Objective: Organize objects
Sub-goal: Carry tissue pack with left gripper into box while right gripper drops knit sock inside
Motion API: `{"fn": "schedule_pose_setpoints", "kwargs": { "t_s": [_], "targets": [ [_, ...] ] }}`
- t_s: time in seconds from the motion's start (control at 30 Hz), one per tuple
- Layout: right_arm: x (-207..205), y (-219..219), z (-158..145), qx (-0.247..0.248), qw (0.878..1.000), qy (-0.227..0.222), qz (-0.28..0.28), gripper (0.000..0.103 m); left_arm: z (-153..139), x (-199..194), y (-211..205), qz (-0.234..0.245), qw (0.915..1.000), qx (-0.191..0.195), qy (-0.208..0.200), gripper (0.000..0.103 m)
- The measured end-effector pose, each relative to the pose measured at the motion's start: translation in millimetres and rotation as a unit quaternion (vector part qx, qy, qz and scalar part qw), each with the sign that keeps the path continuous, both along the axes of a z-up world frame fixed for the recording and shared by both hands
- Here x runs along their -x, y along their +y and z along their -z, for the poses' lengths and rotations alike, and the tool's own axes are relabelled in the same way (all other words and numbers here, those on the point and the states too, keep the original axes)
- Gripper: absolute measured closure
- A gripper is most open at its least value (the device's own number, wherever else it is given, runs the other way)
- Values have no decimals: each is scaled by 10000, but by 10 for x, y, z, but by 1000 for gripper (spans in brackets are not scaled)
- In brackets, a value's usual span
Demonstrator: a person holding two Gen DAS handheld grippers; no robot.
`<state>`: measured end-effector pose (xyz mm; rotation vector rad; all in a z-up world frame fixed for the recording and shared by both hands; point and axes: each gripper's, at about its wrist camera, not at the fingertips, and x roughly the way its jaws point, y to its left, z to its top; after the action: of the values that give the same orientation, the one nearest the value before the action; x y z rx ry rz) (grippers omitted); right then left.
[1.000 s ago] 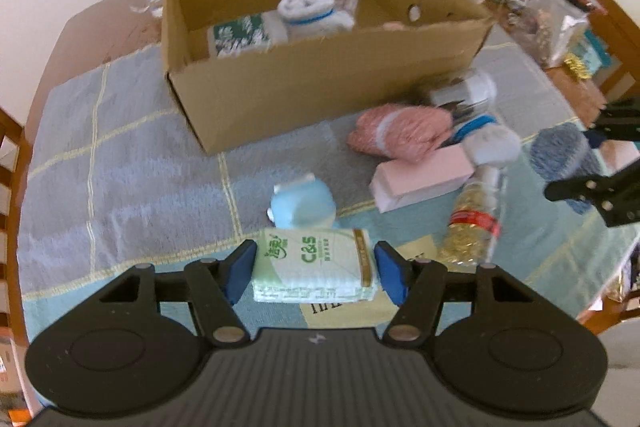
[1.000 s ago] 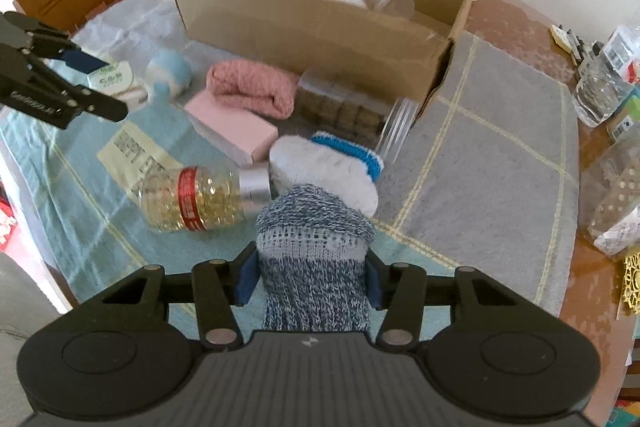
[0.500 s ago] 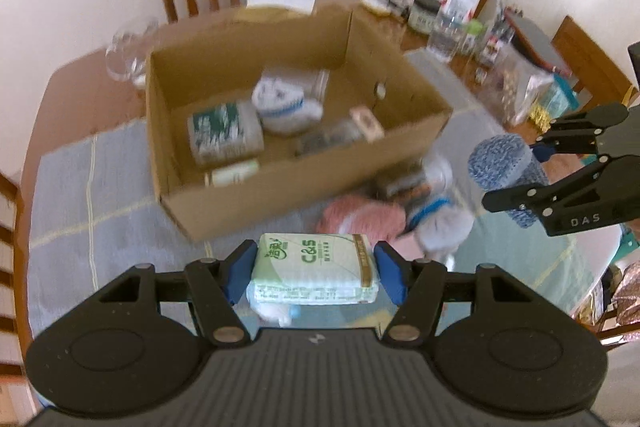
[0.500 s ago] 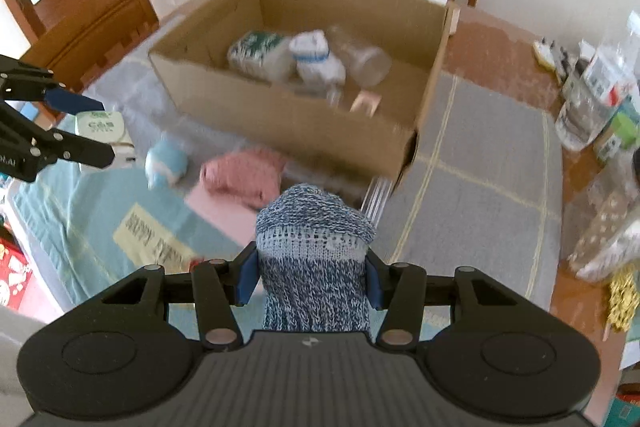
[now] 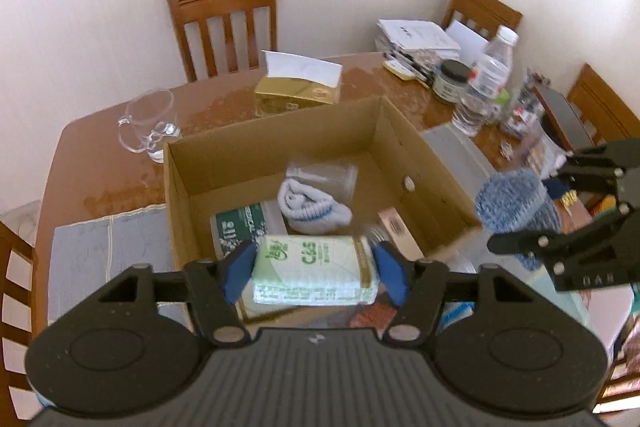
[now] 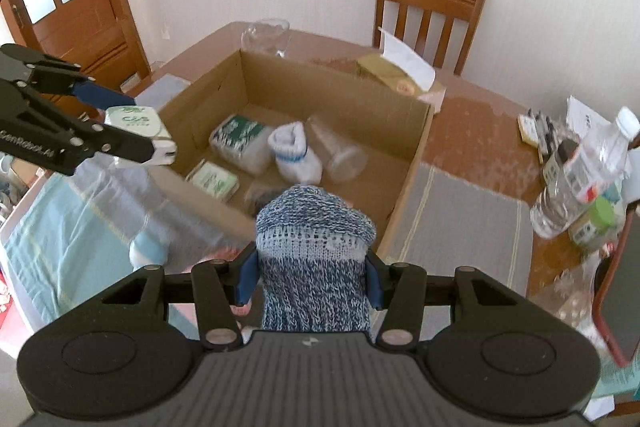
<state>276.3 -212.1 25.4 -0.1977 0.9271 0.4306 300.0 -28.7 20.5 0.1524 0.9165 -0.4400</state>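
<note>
Cardboard box (image 5: 424, 163) on wooden table (image 5: 92, 163), chairs (image 5: 224, 27), white walls.

Occluded, cropped and blurred regions in the two wrist views.

The lower part of the blue knit sock (image 6: 314, 267) is hidden behind the right gripper (image 6: 308, 279) body. The near wall of the cardboard box (image 5: 424, 155) is covered by the tissue pack (image 5: 316, 269) and blurred at its right corner. Items on the cloth (image 6: 64, 223) below the box are smeared beyond identification. The clutter (image 5: 520, 107) at the far right is too small to be told apart.
</note>
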Motion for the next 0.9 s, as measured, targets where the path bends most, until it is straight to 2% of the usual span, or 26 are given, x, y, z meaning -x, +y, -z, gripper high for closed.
{"fn": "schedule_pose_setpoints", "kwargs": {
  "t_s": [0.03,0.07,0.2,0.47,0.77,0.9],
  "targets": [
    [-29,9,-8,17,10000,-26,-18,46,5,-28,-1,-82,10000,26,-11,18],
    [-58,21,-19,38,10000,-55,-35,46,8,-47,5,-151,9998,70,-50,9],
    [-137,43,-51,71,9999,-115,-54,46,56,-20,17,-212,9996,144,-128,3],
    [-307,101,-20,171,9997,-107,-138,46,205,160,51,-300,9992,-108,-221,2],
    [-655,146,-31,244,9995,-137,-114,46,388,345,183,-703,9975,-17,-25,1],
    [-855,159,-43,301,9994,-175,-65,46,455,407,285,-958,9950,252,144,1]
  ]
}}
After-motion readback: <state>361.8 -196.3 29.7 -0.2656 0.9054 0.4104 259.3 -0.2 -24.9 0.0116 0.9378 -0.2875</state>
